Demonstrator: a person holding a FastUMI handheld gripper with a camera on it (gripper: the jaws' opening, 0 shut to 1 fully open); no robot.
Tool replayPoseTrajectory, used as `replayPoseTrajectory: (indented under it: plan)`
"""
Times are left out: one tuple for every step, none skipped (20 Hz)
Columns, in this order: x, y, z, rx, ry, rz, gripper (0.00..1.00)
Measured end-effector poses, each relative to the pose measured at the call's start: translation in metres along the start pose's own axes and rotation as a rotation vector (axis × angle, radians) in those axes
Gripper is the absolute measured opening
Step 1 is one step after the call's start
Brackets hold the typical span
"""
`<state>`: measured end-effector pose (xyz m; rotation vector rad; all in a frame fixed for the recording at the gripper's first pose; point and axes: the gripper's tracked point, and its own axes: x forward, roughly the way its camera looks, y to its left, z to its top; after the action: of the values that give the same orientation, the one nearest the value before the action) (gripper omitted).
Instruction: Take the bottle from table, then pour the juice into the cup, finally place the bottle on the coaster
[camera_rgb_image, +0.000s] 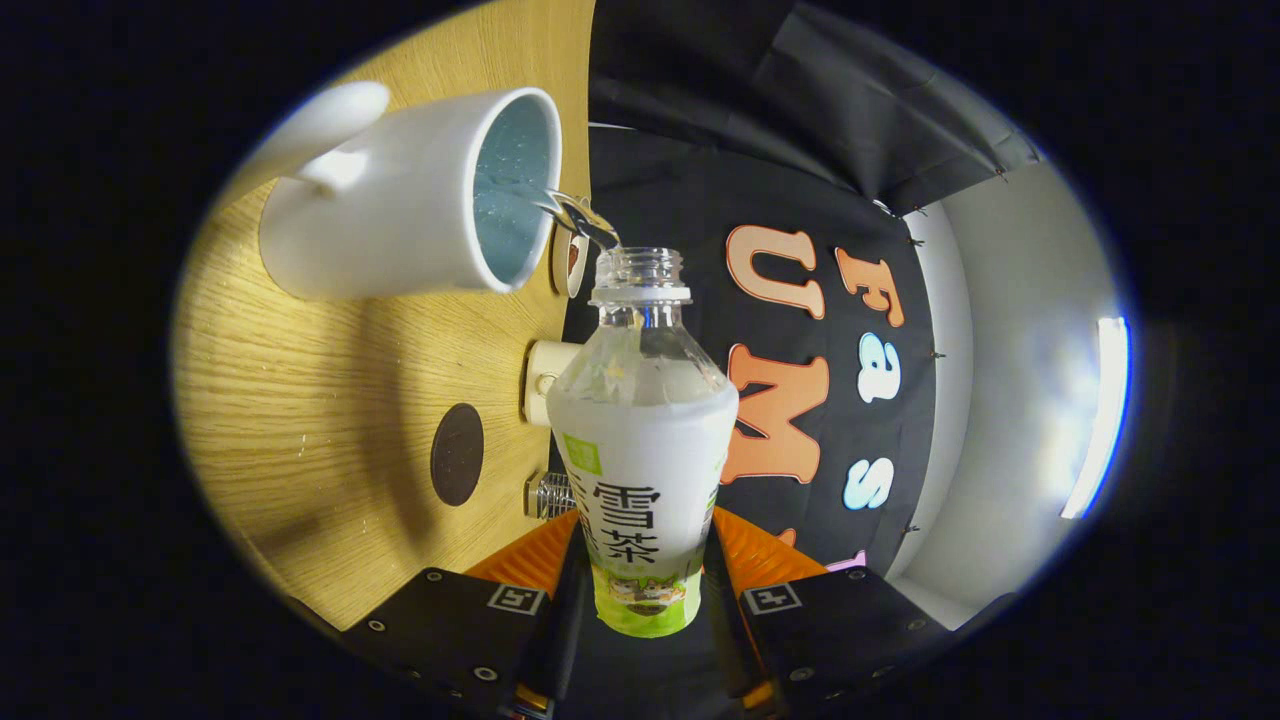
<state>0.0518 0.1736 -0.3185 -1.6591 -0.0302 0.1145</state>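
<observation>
Between the closed fingers (645, 600), one gripped bottle (645, 450); beyond, one cup (400, 200), one coaster (457, 454).

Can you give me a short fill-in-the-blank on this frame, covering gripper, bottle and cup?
1. The gripper is shut on the ____.
2. Liquid runs from the bottle mouth into the white ____.
3. The bottle has no ____ on its neck.
4. The dark round coaster lies on the wooden ____, with nothing on it.

Missing words: bottle; cup; cap; table.
</observation>
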Motion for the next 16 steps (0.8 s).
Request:
replayPoseTrajectory:
  plan:
    - [0.0007, -0.0004, -0.0008, -0.003, 0.003, -0.002, 0.58]
    - [0.001, -0.0004, -0.0016, -0.006, 0.004, -0.003, 0.57]
    - [0.0009, -0.0006, -0.0005, -0.01, 0.005, -0.003, 0.57]
    - [0.0, -0.0009, 0.0005, -0.018, 0.001, -0.002, 0.57]
    - [-0.0004, -0.001, 0.002, -0.027, -0.004, -0.003, 0.57]
    - [-0.0005, -0.0021, 0.0028, -0.037, -0.008, -0.005, 0.57]
    - [-0.0007, -0.0029, 0.003, -0.042, -0.01, -0.008, 0.57]
    - [-0.0012, -0.0028, 0.0034, -0.044, -0.01, -0.008, 0.57]
    - [-0.0019, -0.0032, 0.0049, -0.046, -0.012, -0.01, 0.57]
    - [-0.0029, -0.0038, 0.0058, -0.051, -0.016, -0.012, 0.57]
    - [-0.003, -0.0049, 0.0067, -0.059, -0.02, -0.016, 0.57]
    - [-0.0037, -0.0062, 0.008, -0.067, -0.024, -0.02, 0.57]
    - [-0.0033, -0.0066, 0.0066, -0.072, -0.024, -0.025, 0.57]
    - [-0.0029, -0.0072, 0.0065, -0.075, -0.024, -0.026, 0.57]
    - [-0.0022, -0.0077, 0.0055, -0.077, -0.023, -0.031, 0.57]
    - [-0.0025, -0.0078, 0.0062, -0.081, -0.023, -0.033, 0.57]
